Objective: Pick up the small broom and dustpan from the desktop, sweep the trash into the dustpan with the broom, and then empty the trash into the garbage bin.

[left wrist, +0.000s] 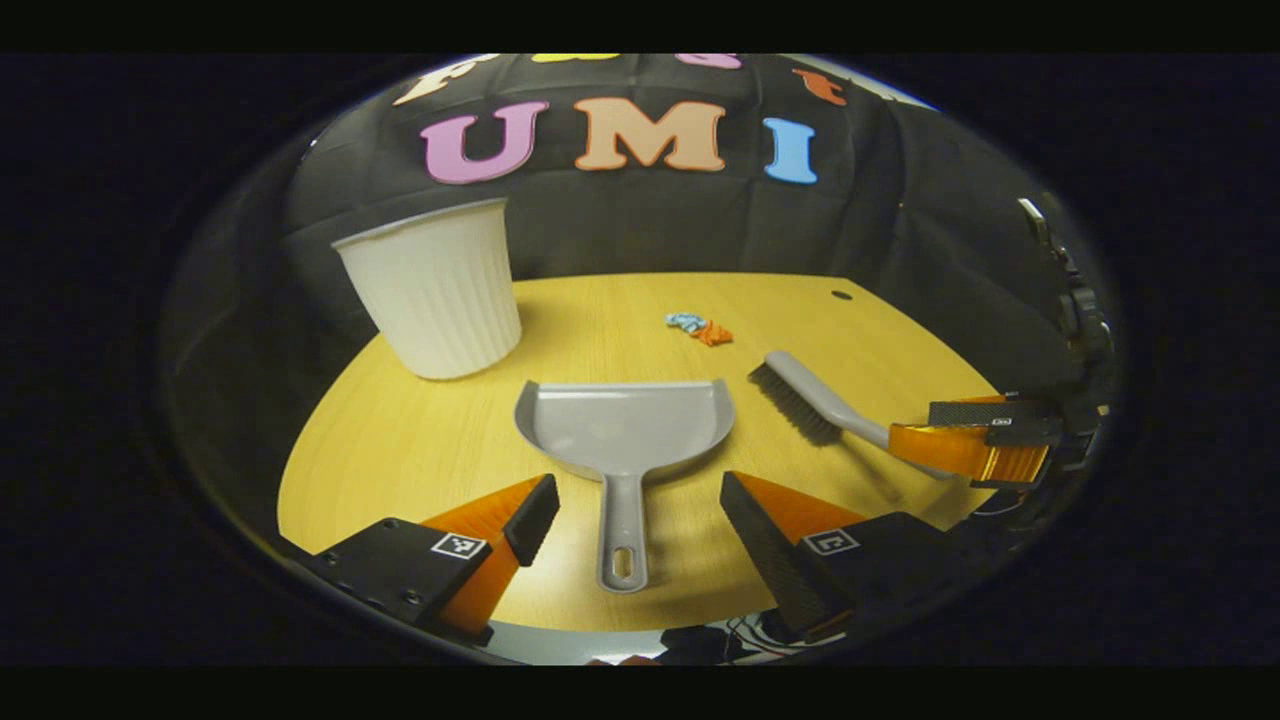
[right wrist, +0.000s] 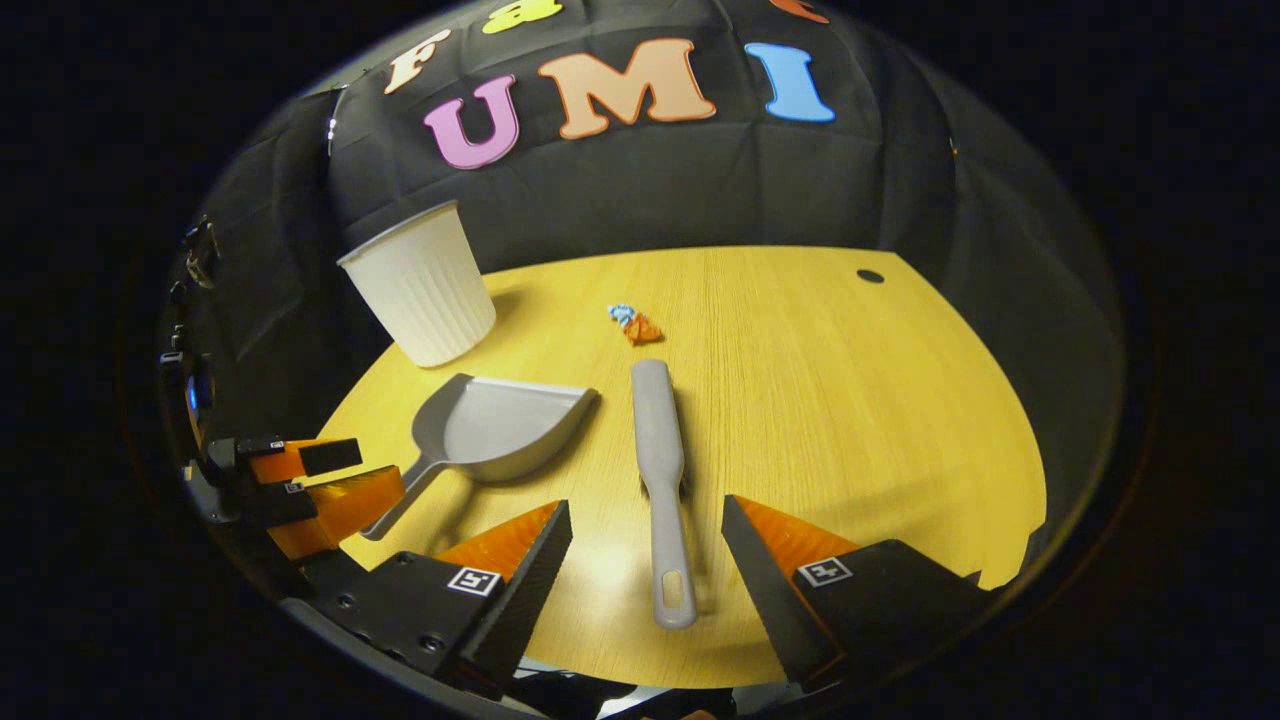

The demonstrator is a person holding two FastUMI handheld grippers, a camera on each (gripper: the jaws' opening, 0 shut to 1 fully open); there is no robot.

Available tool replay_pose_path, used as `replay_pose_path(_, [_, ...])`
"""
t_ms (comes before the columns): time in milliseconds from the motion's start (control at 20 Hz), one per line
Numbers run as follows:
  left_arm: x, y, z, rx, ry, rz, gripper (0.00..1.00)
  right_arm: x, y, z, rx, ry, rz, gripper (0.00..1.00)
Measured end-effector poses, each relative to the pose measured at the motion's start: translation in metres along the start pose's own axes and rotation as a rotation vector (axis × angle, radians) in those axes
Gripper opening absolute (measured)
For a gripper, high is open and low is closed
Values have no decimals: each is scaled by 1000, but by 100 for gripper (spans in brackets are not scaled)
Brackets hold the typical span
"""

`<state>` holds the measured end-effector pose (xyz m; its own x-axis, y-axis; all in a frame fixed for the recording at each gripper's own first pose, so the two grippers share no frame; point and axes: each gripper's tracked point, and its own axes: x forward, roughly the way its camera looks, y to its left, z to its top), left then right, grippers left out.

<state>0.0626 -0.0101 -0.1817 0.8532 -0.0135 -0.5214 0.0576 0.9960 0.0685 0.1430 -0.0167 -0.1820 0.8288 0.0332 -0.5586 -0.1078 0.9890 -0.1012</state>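
A grey dustpan [left wrist: 625,425] lies flat on the yellow desktop [left wrist: 400,450], mouth facing away. Its handle runs between the fingers of my left gripper [left wrist: 637,515], which stands open around it without touching. A grey broom [right wrist: 660,460] lies to the dustpan's right, bristles down. Its handle sits between the wide-apart fingers of my open right gripper [right wrist: 645,540]. The trash [left wrist: 700,328], small blue and orange scraps, lies beyond both tools. A white ribbed garbage bin [left wrist: 435,290] stands at the back left. The left gripper view also has the broom [left wrist: 810,400] and the right gripper [left wrist: 925,430].
A small dark cable hole [right wrist: 870,275] marks the desktop's far right corner. Black cloth hangs close behind the desk. Bare wood spreads to the right of the broom. The near desk edge runs just under both grippers. In the right gripper view, the left gripper [right wrist: 378,468] is by the dustpan [right wrist: 500,425].
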Motion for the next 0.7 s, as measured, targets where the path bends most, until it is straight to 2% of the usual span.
replay_pose_path(50, [3,2,-1,-9,17,1,100,8,-2,-4,2,29,-4,91])
replay_pose_path(250, [27,12,-19,9,138,26,98,35,-8,-14,2,136,-20,92])
replay_pose_path(300, [34,13,-25,10,170,30,99,42,-11,-19,0,164,-24,86])
replay_pose_path(350, [39,15,-28,8,194,32,99,46,-14,-22,-3,182,-32,92])
replay_pose_path(500, [45,21,-39,1,252,35,98,57,-22,-30,-16,225,-56,90])
replay_pose_path(550, [48,22,-42,-6,272,34,98,60,-21,-31,-14,237,-52,88])
replay_pose_path(600, [51,24,-45,-13,286,35,94,62,-22,-33,-12,245,-55,77])
replay_pose_path(650, [54,24,-48,-20,298,36,90,65,-22,-33,-9,251,-55,72])
replay_pose_path(700, [54,25,-51,-24,310,40,81,68,-23,-34,-5,259,-56,62])
